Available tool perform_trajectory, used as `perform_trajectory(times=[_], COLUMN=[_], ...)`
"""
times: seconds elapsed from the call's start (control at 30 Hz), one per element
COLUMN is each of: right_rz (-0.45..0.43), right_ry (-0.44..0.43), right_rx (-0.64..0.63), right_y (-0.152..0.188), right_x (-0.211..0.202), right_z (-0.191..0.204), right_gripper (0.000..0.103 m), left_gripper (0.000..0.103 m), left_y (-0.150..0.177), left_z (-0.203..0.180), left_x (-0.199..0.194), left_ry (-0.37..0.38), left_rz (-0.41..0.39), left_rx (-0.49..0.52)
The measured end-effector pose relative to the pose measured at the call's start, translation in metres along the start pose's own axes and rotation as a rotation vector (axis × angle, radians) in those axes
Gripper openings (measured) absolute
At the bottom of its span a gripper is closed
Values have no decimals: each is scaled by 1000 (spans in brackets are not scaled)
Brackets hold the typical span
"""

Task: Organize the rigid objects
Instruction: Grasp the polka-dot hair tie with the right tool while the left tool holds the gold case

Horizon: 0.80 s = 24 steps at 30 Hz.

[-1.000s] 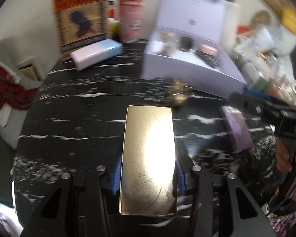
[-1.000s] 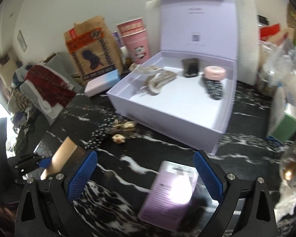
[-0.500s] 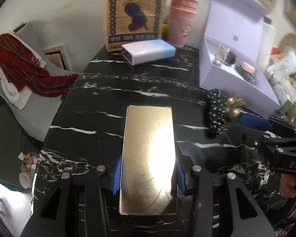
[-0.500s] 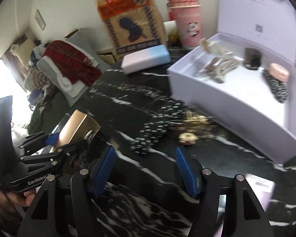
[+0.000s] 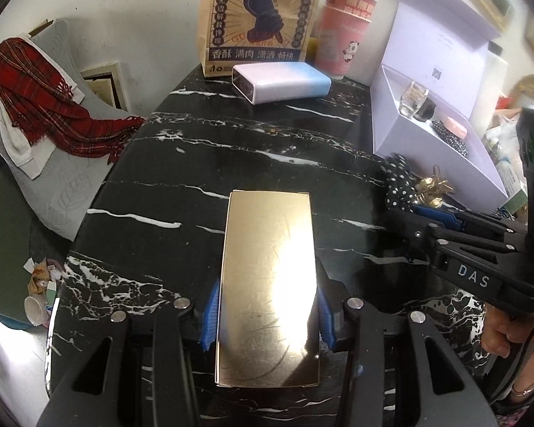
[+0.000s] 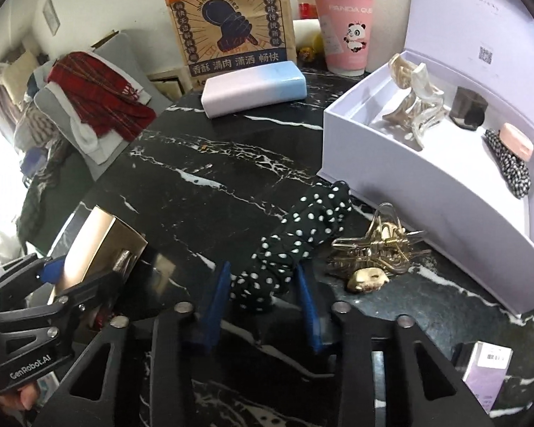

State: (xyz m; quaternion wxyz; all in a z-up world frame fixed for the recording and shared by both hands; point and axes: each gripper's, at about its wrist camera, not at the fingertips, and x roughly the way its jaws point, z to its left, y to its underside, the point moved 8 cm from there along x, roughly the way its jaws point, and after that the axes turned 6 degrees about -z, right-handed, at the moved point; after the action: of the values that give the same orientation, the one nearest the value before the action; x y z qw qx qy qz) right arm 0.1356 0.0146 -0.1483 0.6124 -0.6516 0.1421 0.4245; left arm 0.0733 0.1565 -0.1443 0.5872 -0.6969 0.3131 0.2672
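Lilac card: one open gift box, lid upright behind it, standing at the right of my black marbled bench. Contents as I see them: a pale claw hair clip at the near-left end; a dark glass jar against the back wall; a small round pink tin beside it; a black-and-white checked scrunchie lying just in front of the tin. From the left wrist camera a clear glass bottle also shows inside.

Outside the box, on the bench:
- polka-dot scrunchie, black with white spots, near the box's front wall. My right tongs are closing with its near end between the blue pads; I cannot tell whether the pads press on it.
- gold claw clip, touching the scrunchie's right side.
- gold box, clamped flat between my left tongs, held over the bench's near edge.
- pink-to-blue case, at the far edge.
- small lilac carton, near right corner.

Behind the bench: printed paper bag; stacked pink panda cups, contents not visible.
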Motion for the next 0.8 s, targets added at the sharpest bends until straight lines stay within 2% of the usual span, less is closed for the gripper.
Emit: perform_trajectory(times=[0.07, 0.23, 0.57, 0.67, 0.73, 0.77, 0.8], right_rz=[3, 4, 42, 36, 27, 21, 14], right_ry=[-18, -40, -49, -62, -78, -88, -89], right_rx=[-2, -11, -1, -19, -6, 7, 17], right_y=[2, 11, 52, 55, 54, 51, 49], right_x=[-3, -17, -50, -52, -51, -50, -49], right_z=[-1, -6, -29, -28, -27, -26, -26], right_gripper=[18, 18, 18, 21, 30, 43, 48], left_gripper=[44, 44, 44, 44, 44, 44, 44], left_y=[-1, -2, 4, 5, 4, 4, 4], left_z=[-2, -14, -54, -63, -64, -64, -64], left_x=[0, 1, 8, 9, 9, 10, 10], left_ry=[2, 18, 78, 78, 80, 80, 80], left_rz=[0, 1, 22, 18, 18, 18, 16], left_rx=[3, 18, 82, 107, 107, 104, 101])
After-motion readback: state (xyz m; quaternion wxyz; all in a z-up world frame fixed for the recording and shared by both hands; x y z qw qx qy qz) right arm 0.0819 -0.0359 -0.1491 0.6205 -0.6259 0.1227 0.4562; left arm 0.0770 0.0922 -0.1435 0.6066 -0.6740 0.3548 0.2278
